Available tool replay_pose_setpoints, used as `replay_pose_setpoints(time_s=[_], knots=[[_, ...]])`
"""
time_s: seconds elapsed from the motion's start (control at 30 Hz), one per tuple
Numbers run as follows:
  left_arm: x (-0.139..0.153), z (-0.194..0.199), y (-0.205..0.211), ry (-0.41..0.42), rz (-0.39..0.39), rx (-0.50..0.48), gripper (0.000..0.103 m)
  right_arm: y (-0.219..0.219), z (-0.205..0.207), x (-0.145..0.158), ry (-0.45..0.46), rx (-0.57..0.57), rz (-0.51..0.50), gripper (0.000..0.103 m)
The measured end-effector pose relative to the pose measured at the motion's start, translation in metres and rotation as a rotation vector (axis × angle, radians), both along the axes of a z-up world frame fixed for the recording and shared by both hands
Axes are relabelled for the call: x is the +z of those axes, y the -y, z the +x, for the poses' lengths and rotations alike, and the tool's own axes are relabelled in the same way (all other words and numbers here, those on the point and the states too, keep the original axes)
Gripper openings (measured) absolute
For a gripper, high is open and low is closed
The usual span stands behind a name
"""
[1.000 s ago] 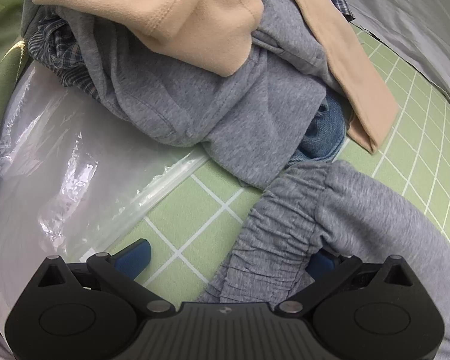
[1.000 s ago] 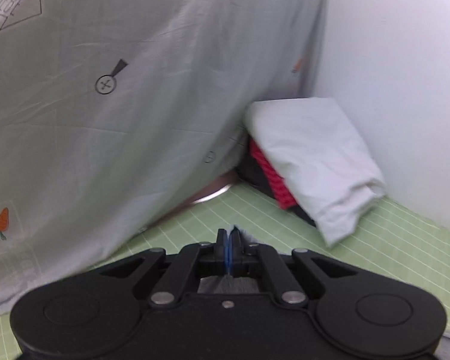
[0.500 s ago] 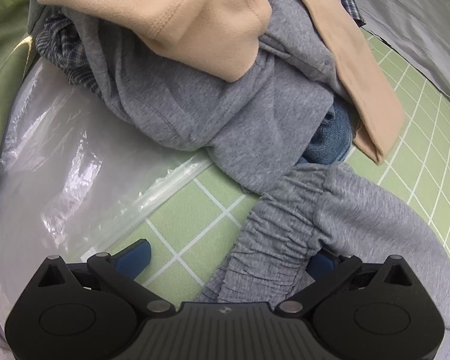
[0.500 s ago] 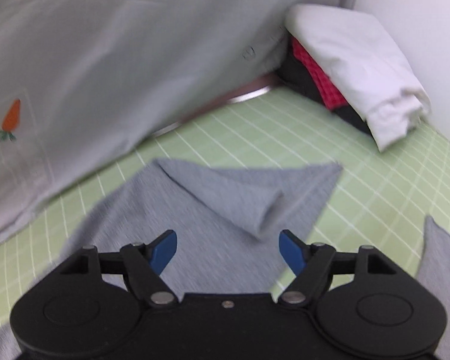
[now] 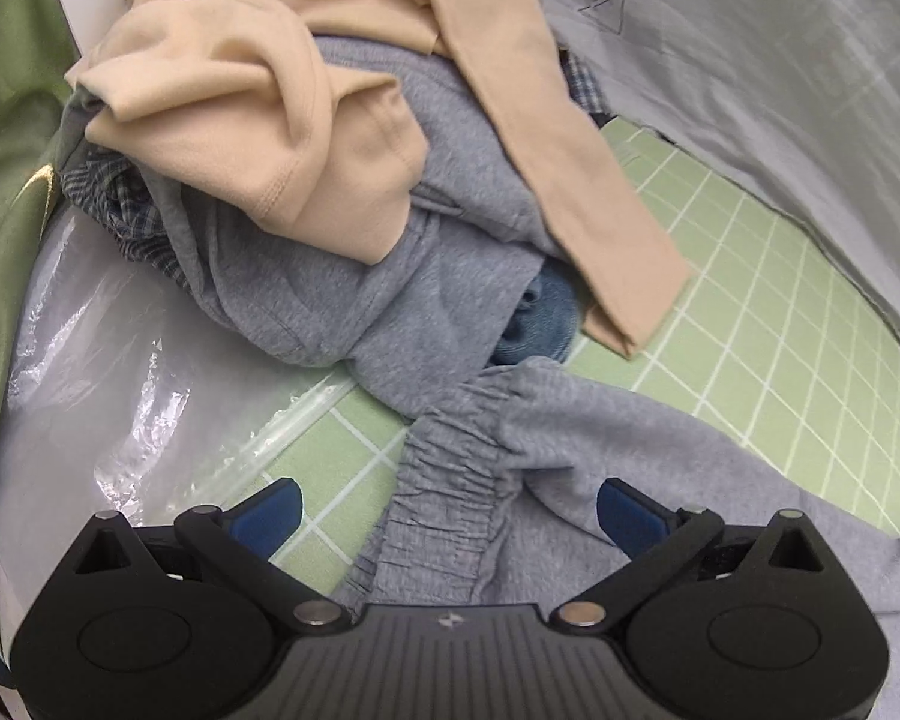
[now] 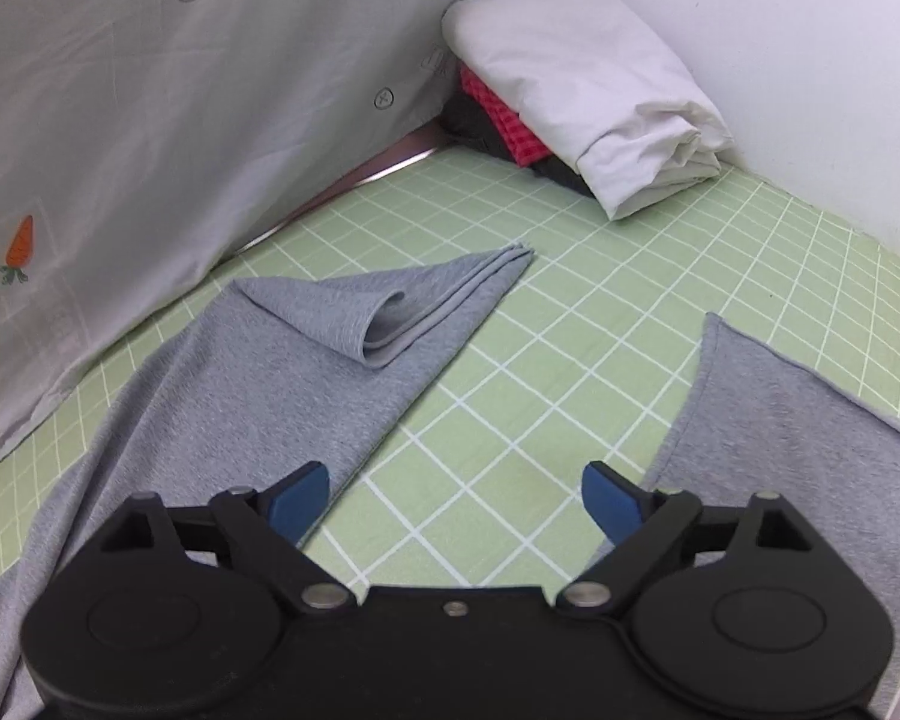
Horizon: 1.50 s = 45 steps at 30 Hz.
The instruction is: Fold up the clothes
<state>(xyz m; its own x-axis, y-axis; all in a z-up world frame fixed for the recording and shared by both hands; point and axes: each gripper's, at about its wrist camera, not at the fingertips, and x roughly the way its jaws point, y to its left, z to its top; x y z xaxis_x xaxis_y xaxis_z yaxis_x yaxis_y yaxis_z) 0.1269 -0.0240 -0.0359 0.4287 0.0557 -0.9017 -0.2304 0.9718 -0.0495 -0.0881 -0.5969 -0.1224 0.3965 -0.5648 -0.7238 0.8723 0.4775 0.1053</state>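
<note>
Left gripper [image 5: 447, 513]: jaws spread wide, nothing pinched. The elastic waistband [image 5: 450, 480] of the grey sweatpants [image 5: 660, 480] lies bunched between the two blue pads [image 5: 267, 513]; contact with either pad can't be confirmed. The waistband runs near-to-far up the middle of the left view, and the rest of the pants trails off to the near right over the green grid mat [image 5: 750, 324].

Just beyond the waistband is an unfolded pile: a grey sweatshirt [image 5: 342, 288], a beige garment [image 5: 258, 138] on top with one sleeve hanging down to the right onto the mat, a plaid piece [image 5: 120, 204] at the left edge, and a blue denim item [image 5: 540, 318] poking out underneath. A clear plastic bag [image 5: 102, 372] lies on the mat at near left.

Right gripper [image 6: 456, 498]: jaws wide open, holding nothing, above bare mat between the two pant legs. The left leg [image 6: 240, 396] has its long axis running from near left to far right; its far end is flipped back on itself into a loose triangular fold [image 6: 402, 312], with the hem tip pointing far right. The right leg [image 6: 798, 438] lies flat at near right, apart from the left one, with its hem edge toward the far side.

Far right corner: a folded stack with a white garment [image 6: 588, 84] on top and red [image 6: 498, 126] and dark layers under it. A grey printed sheet [image 6: 180, 120] hangs along the far left.
</note>
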Motion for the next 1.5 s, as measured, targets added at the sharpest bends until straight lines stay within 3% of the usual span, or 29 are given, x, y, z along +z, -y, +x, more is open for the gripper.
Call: replay_pose_setpoints(time_s=[0.1,0.17,0.27,0.4,0.57,0.73,0.97,1.13,1.3,1.37,1.43,1.47,1.5], knots=[[-0.03,0.01,0.02,0.054,0.013,-0.04,0.103,-0.011,-0.02,0.009,0.02,0.051,-0.035,0.103],[-0.034,0.013,0.024,0.072,0.011,-0.075,0.103,-0.019,-0.034,0.015,0.033,0.086,-0.059,0.103],[-0.026,-0.015,0.042,0.066,0.006,-0.142,0.103,-0.024,-0.05,0.012,-0.004,0.122,-0.07,0.103],[-0.038,-0.017,0.056,0.023,-0.009,-0.208,0.103,-0.019,-0.068,0.007,-0.024,0.171,-0.034,0.103],[-0.054,-0.032,0.105,-0.038,-0.022,-0.246,0.103,-0.004,-0.077,0.0,-0.058,0.226,-0.015,0.103],[-0.056,-0.032,0.143,-0.039,-0.01,-0.293,0.103,0.02,-0.074,-0.008,-0.06,0.27,0.037,0.103],[-0.06,-0.022,0.178,-0.037,-0.001,-0.282,0.103,0.059,-0.018,-0.021,-0.037,0.348,0.04,0.098],[-0.082,0.015,0.207,-0.077,0.018,-0.252,0.103,0.085,0.042,-0.034,-0.036,0.412,-0.016,0.083],[-0.104,0.053,0.232,-0.125,0.097,-0.276,0.103,0.118,0.096,-0.058,-0.079,0.504,-0.025,0.076],[-0.109,0.063,0.239,-0.127,0.138,-0.295,0.103,0.136,0.113,-0.063,-0.105,0.56,-0.01,0.057],[-0.113,0.072,0.244,-0.128,0.168,-0.305,0.103,0.154,0.131,-0.062,-0.132,0.614,-0.037,0.01],[-0.115,0.075,0.244,-0.124,0.17,-0.3,0.103,0.163,0.14,-0.059,-0.147,0.639,-0.078,0.002],[-0.116,0.077,0.244,-0.12,0.171,-0.295,0.103,0.172,0.15,-0.056,-0.162,0.663,-0.119,0.002]])
